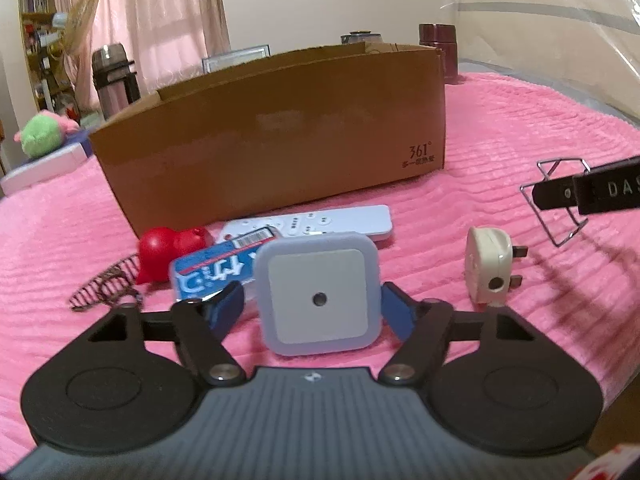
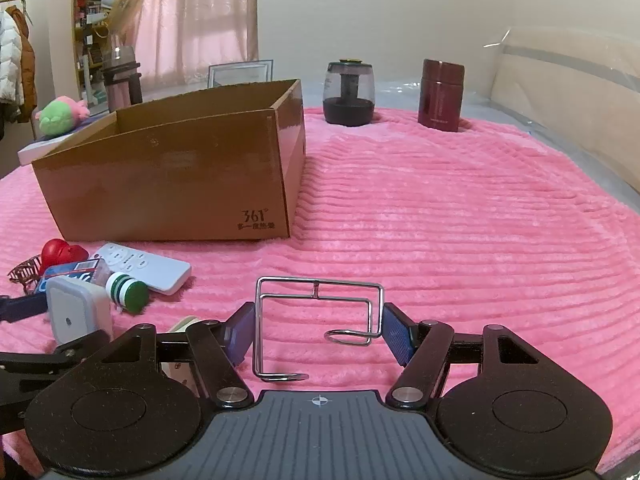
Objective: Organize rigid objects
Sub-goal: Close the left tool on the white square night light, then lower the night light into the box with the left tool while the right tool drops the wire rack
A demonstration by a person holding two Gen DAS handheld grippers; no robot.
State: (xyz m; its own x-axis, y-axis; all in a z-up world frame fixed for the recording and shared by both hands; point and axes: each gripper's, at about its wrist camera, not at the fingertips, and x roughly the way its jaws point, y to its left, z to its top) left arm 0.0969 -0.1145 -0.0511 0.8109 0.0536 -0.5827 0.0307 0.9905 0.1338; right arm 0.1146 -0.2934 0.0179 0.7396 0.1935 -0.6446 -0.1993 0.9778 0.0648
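Two tools work over a bed covered by a pink blanket [image 2: 440, 220], with the clutter gathered near its front edge. Leftmost lies a dark coiled spring [image 1: 100, 286], then a red toy [image 1: 158, 250], a blue card [image 1: 208, 276] and a white remote [image 1: 320, 220], all crowded just in front of the cardboard box [image 1: 280, 128], which looks to be the place for the sorted things.

The left tool [image 1: 313, 289] straddles the square night light [image 1: 316, 300], which is tilted up facing the camera. Its pads sit close on either side but a thin gap shows at the left one, so I judge it released, not yet gripping. The card lies right behind the light and may get nudged.

Further right a white plug adapter [image 1: 490, 268] lies alone, apart from the pile.

The right tool [image 2: 318, 312] is clenched on a wire holder [image 2: 317, 286], gripped by its side rails and carried above the blanket, probably waiting its turn. Two jars [image 2: 348, 96] stand at the far edge, well out of the way.
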